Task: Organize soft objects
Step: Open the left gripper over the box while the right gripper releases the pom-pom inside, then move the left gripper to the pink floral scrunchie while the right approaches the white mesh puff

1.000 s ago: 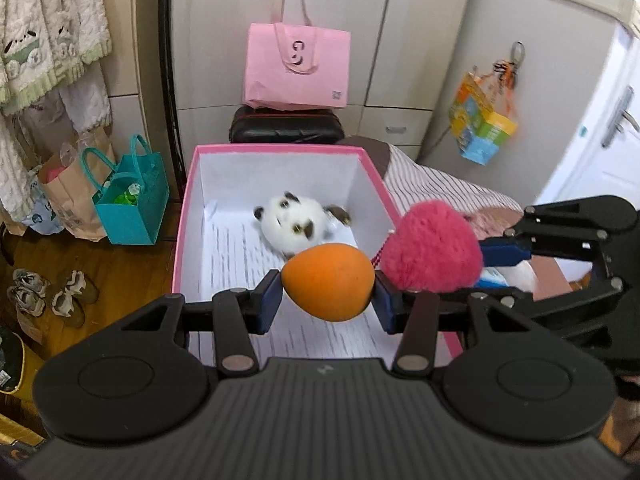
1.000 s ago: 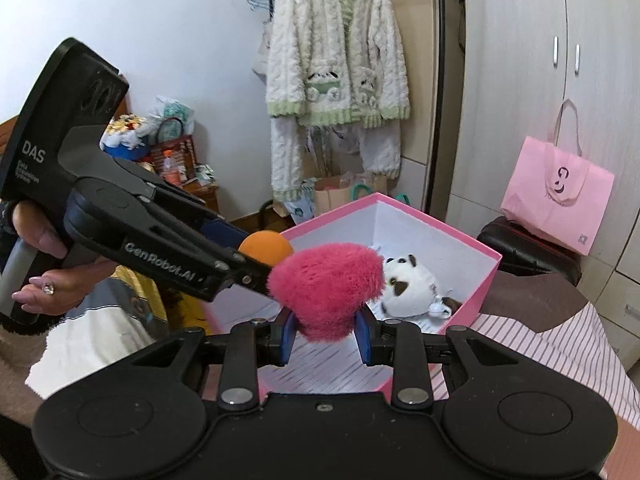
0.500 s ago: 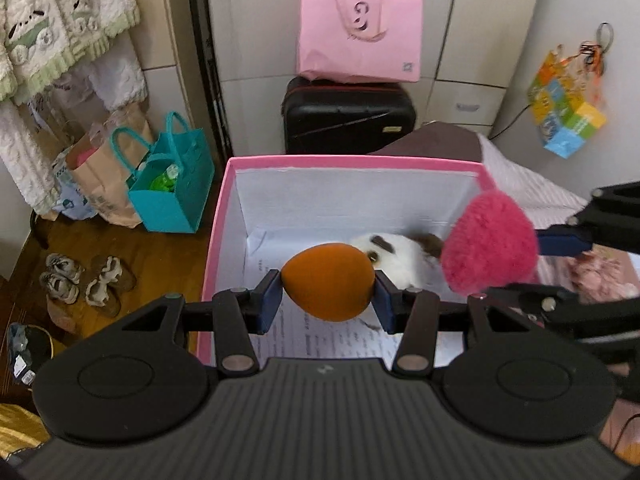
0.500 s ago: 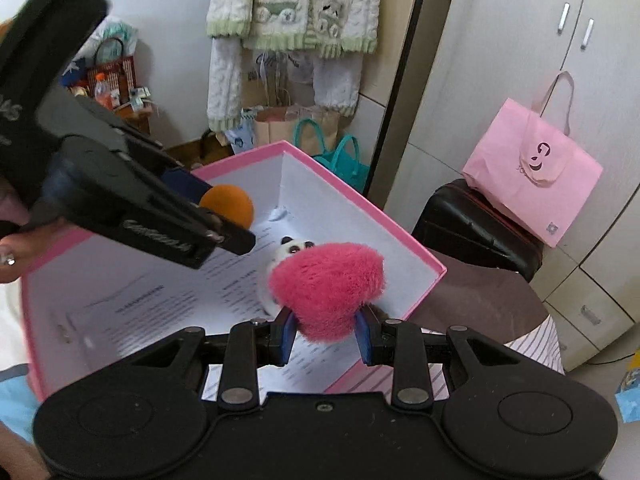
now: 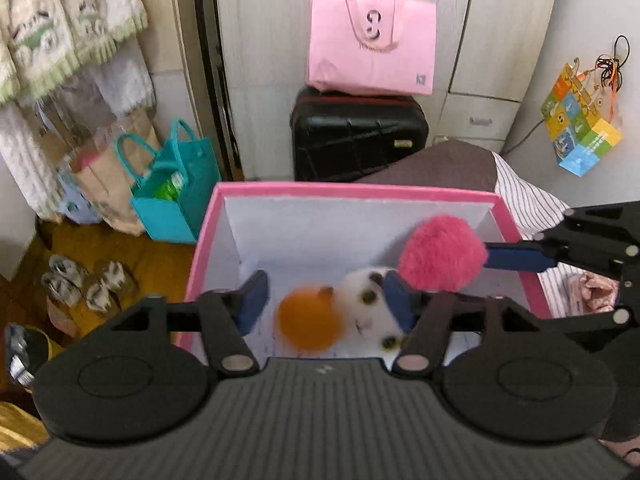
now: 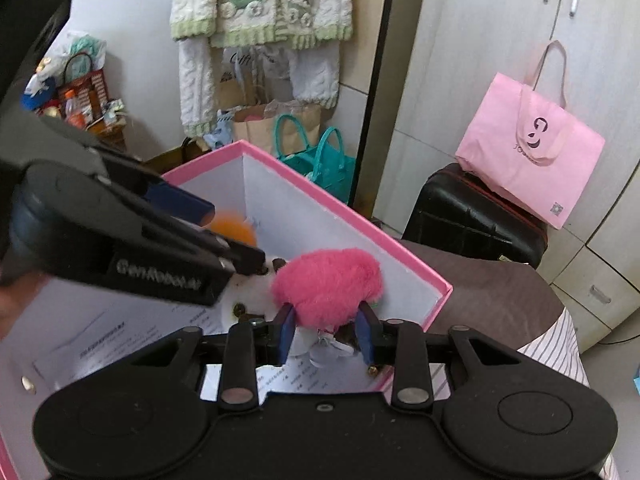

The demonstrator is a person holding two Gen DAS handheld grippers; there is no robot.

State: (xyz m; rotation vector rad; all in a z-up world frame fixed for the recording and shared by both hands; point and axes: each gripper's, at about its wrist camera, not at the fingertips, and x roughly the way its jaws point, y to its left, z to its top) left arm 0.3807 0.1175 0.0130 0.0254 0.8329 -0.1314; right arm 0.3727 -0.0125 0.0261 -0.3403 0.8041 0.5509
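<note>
Pink pompom (image 6: 327,282): long, fluffy fur. Orange ball (image 5: 310,323): smooth, matt, blurred. Plush toy (image 5: 372,304): white short pile. Box (image 5: 352,191): pink card rim, matt white paper lining. Gripper fingers (image 5: 254,300): blue matt pads; bodies black matt plastic.

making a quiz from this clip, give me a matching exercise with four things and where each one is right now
Things:
1. orange ball
2. pink pom-pom
3. panda plush
4. pink tote bag

Places:
A. on the black suitcase
B. clamped in the right gripper
C. lying in the pink box
D. loose between the open left gripper's fingers

Pairs: 1-D, 2-B, 3-C, 4-A
</note>
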